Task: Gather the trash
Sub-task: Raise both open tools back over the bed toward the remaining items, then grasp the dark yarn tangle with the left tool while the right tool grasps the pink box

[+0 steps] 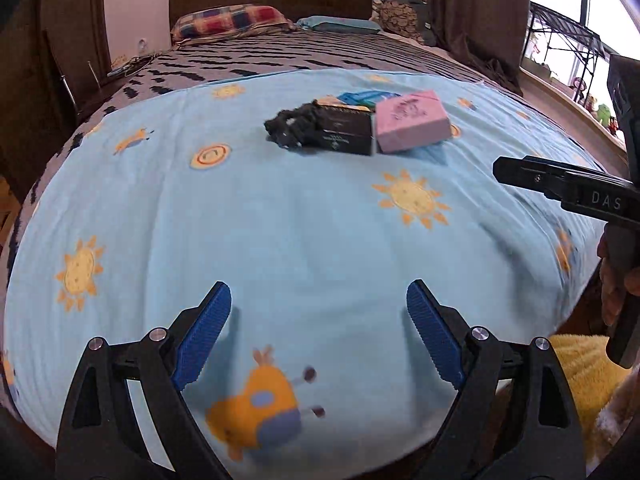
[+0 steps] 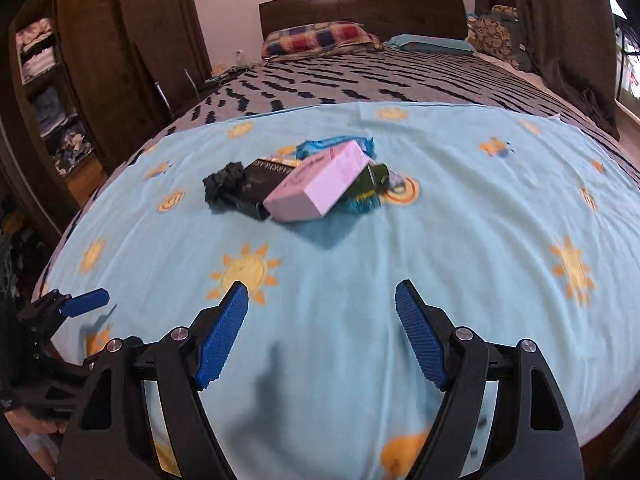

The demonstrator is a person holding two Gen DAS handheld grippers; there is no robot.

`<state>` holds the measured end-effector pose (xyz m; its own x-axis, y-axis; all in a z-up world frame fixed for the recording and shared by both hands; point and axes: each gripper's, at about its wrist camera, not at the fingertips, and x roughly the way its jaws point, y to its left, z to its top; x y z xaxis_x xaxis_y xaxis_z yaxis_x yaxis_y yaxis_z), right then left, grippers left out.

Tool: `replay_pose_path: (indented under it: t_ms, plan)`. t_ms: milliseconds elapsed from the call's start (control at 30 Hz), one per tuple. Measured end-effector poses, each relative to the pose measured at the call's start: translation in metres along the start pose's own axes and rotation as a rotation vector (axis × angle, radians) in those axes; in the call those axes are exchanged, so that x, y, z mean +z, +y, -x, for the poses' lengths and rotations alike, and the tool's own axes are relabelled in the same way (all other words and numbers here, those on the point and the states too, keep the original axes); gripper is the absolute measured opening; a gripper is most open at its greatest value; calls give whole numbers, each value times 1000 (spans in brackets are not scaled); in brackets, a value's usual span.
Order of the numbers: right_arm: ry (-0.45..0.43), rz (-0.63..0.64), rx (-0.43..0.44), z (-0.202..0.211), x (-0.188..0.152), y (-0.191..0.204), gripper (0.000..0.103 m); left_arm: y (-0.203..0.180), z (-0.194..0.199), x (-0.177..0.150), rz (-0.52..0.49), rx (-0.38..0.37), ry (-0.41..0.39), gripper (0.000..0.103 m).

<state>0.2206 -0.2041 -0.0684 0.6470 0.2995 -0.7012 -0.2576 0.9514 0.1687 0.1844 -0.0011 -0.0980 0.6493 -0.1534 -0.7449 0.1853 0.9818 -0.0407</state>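
The trash sits in one small heap out on the light blue sun-print blanket (image 2: 320,320) spread over the foot of the bed: a pink box (image 2: 320,186) lying tilted across a black box (image 2: 260,184), a crumpled black wad (image 2: 222,186) touching the black box on its left, a blue plastic wrapper (image 2: 320,145) poking out behind, and something dark green (image 2: 374,180) with a bit of teal wrapping tucked under the pink box's right end. From the left camera the same heap shows the pink box (image 1: 410,120) beside the black box (image 1: 344,132). Nothing has been picked up yet, by the look of it; the whole pile is untouched and I see no bin or bag to put it in. The right gripper (image 2: 322,292) hangs over the blanket short of the heap, its blue-padded jaws spread wide and empty. The left gripper (image 1: 318,294) is likewise held low and well back, jaws parted with nothing between them. I'd judge the job is at its very start, with every piece left to collect.
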Motion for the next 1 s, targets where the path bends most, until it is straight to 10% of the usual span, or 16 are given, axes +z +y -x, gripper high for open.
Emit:
replay_pose_path:
  t_ms: [800, 1000]
  plan:
    - [62, -103, 112, -83, 50, -11, 66, 25, -57, 92, -25, 35, -66, 84]
    - [53, -95, 138, -85, 56, -9, 41, 19, -78, 114, -62, 14, -55, 68]
